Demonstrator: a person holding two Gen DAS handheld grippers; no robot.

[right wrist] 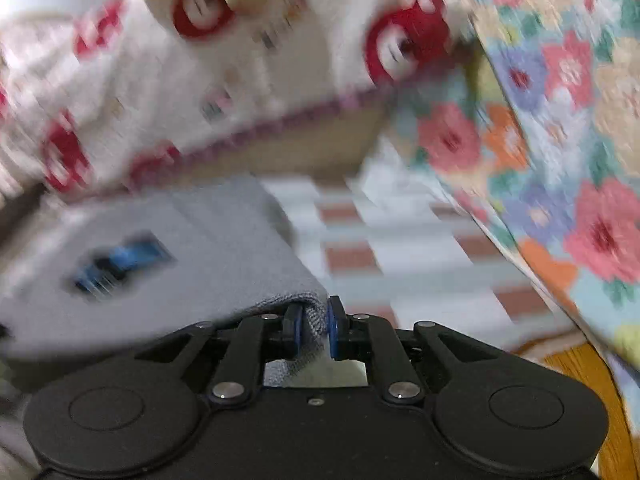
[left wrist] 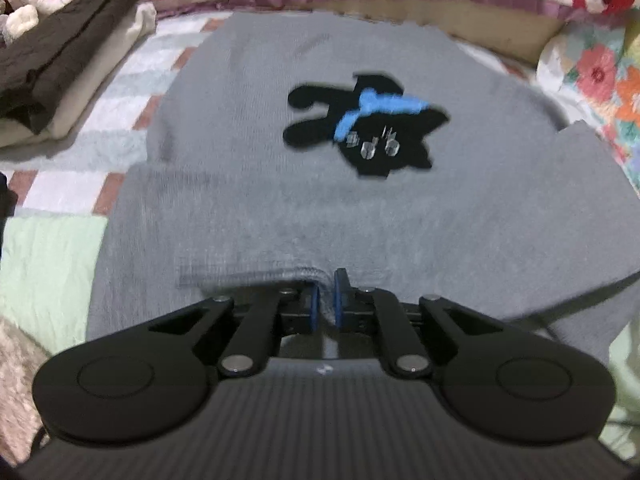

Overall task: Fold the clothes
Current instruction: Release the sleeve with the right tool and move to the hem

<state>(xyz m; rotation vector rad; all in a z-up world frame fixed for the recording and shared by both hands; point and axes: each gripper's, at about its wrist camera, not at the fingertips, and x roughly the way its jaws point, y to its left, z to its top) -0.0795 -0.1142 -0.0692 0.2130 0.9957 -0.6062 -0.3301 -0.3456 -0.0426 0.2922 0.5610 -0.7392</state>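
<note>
A grey sweater (left wrist: 256,208) with a black cat and blue scarf design (left wrist: 364,124) lies spread on the bed, its sleeves folded in. My left gripper (left wrist: 326,300) is shut on the grey sweater's near ribbed edge, with cloth pinched between the blue pads. In the right wrist view the same grey sweater (right wrist: 192,256) shows at the left, blurred by motion, with the blue patch (right wrist: 124,264) on it. My right gripper (right wrist: 314,326) is shut on a ribbed corner of the sweater, lifted off the bed.
A folded dark garment on a cream one (left wrist: 60,64) lies at the far left. A checked bedsheet (left wrist: 68,184) covers the bed. A white blanket with red figures (right wrist: 132,92) and a floral quilt (right wrist: 560,152) border the back and right. A wooden floor (right wrist: 592,392) shows at the lower right.
</note>
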